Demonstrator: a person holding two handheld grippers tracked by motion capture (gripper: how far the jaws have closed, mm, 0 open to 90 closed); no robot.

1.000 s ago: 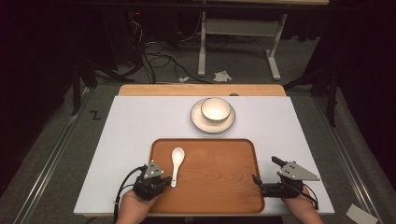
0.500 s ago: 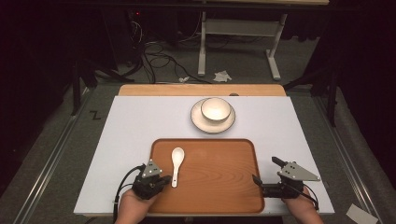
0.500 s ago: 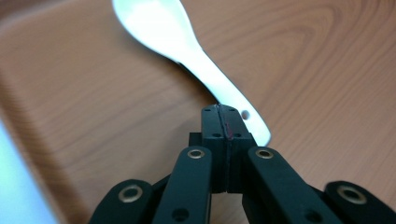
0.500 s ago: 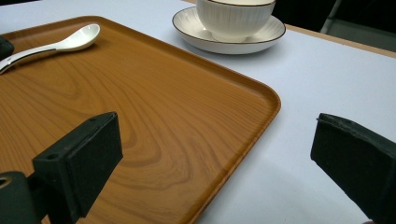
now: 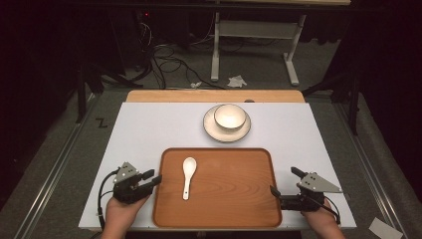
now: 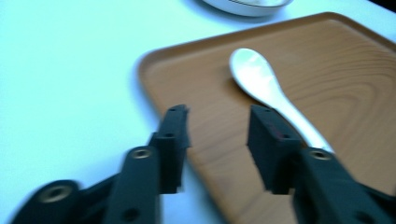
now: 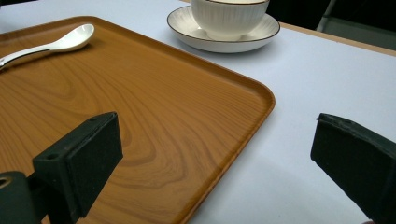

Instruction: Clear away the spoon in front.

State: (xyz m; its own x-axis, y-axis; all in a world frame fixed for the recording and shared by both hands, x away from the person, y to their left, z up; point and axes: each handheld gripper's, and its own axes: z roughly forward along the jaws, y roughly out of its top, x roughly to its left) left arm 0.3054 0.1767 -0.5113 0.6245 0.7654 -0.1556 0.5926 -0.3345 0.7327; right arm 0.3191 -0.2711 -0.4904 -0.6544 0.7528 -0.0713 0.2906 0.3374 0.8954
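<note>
A white ceramic spoon (image 5: 188, 172) (image 6: 266, 88) (image 7: 56, 43) lies on the left part of a wooden tray (image 5: 234, 199) (image 6: 336, 70) (image 7: 154, 116), bowl end away from me. My left gripper (image 5: 152, 178) (image 6: 219, 121) is open at the tray's left rim, one jaw over the table and one over the tray, beside the spoon's handle. My right gripper (image 5: 284, 181) (image 7: 219, 140) is wide open across the tray's right edge. Neither holds anything. Beyond the tray, a white bowl (image 5: 229, 115) (image 7: 229, 16) stands on a saucer (image 5: 214, 130) (image 7: 187, 28).
The white tabletop (image 5: 149, 129) has bare room left and right of the tray. A wooden strip (image 5: 169, 96) runs along its far edge. Past the table are floor cables (image 5: 169, 55) and a metal stand (image 5: 254, 35).
My left gripper has drawn back to the left, away from the spoon, towards the tray's left rim. The right gripper, spoon, tray and bowl have stayed put.
</note>
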